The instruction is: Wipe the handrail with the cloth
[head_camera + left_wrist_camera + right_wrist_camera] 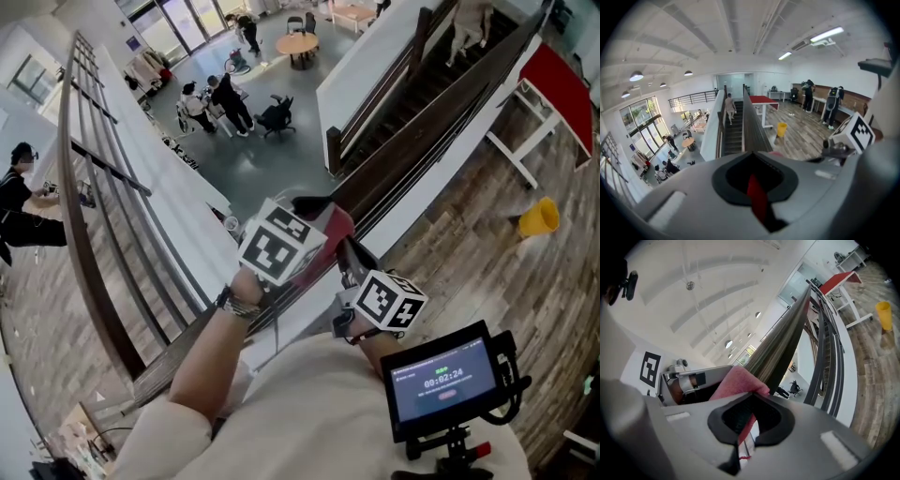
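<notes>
Wooden landing floor [469, 253]: one handrail [450, 108], one red cloth [333, 225] on it, left gripper [757, 197] and right gripper [743, 425] both clamped on the cloth; open atrium beyond the handrail.

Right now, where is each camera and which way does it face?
Head view: on the person's head, steeply down onto handrail, forearms, left gripper, right gripper.
Left gripper view: on that gripper, facing the staircase; shut jaws pinch the cloth.
Right gripper view: on that gripper, facing along the handrail; jaws pinch cloth.
All three share cloth, yellow bin.
</notes>
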